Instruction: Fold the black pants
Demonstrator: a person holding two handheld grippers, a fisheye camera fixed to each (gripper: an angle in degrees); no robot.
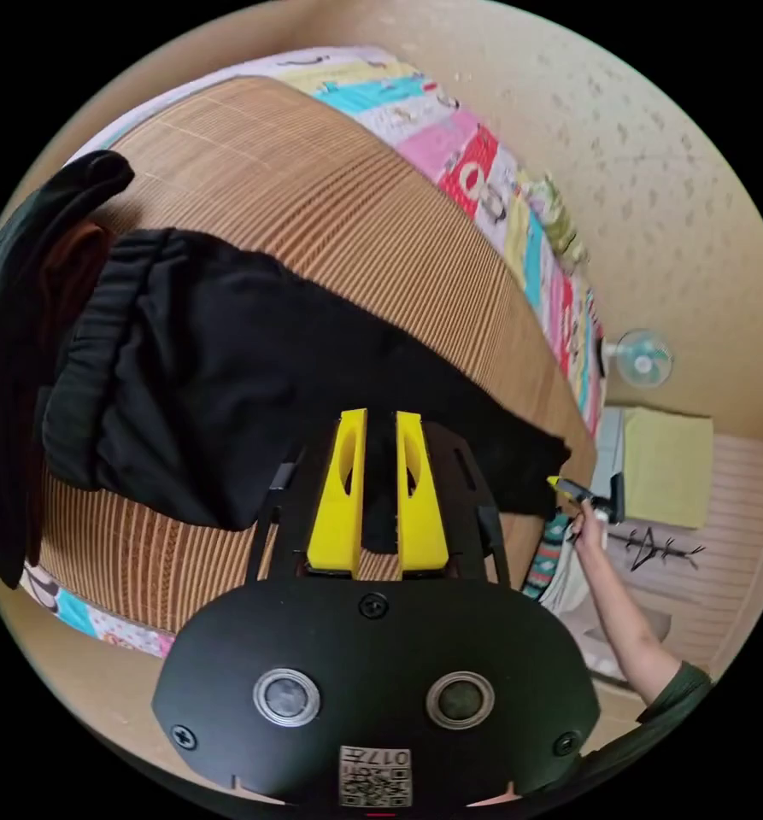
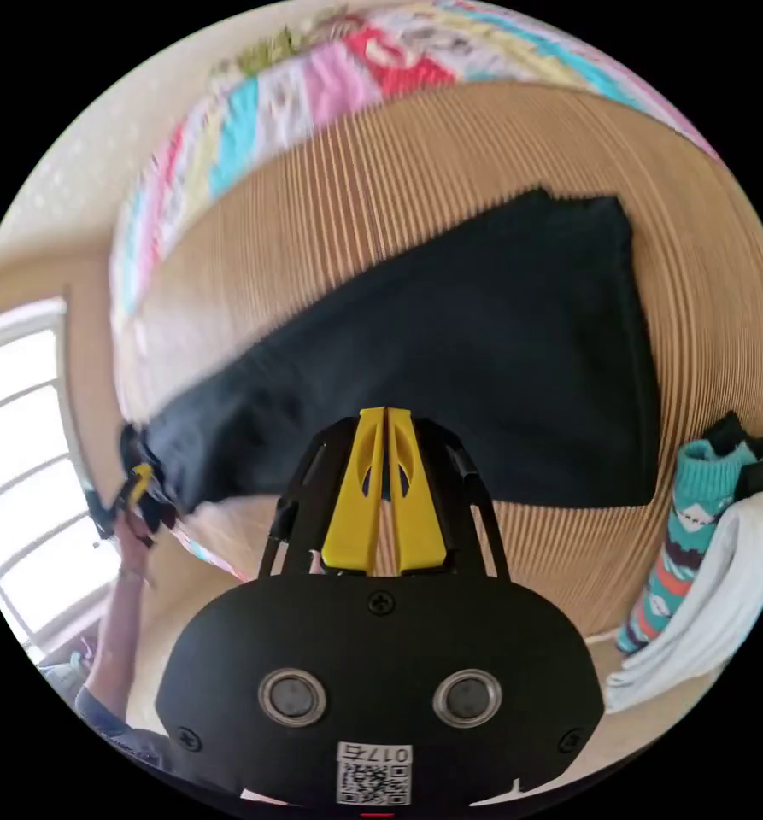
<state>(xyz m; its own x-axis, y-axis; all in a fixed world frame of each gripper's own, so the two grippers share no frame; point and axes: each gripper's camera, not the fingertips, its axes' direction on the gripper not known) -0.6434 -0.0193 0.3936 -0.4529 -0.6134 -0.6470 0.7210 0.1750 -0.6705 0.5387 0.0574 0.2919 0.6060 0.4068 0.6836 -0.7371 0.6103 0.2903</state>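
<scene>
The black pants (image 1: pixel 253 376) are soft matt cloth, ribbed and gathered at the waistband. They lie on a woven mat (image 1: pixel 330 196) of fine tan ribs, rough-looking and dull, laid over a quilt (image 1: pixel 484 179) of patchwork cotton showing past the mat's edges. The left gripper (image 1: pixel 379 418) has smooth yellow plastic jaws on a matt black plastic body with small metal screws; the right gripper (image 2: pixel 385 418) looks alike

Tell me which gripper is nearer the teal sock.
Right. The right gripper is at the pants' edge, at the end beside the sock; the left gripper is farther along, toward the waistband.
</scene>
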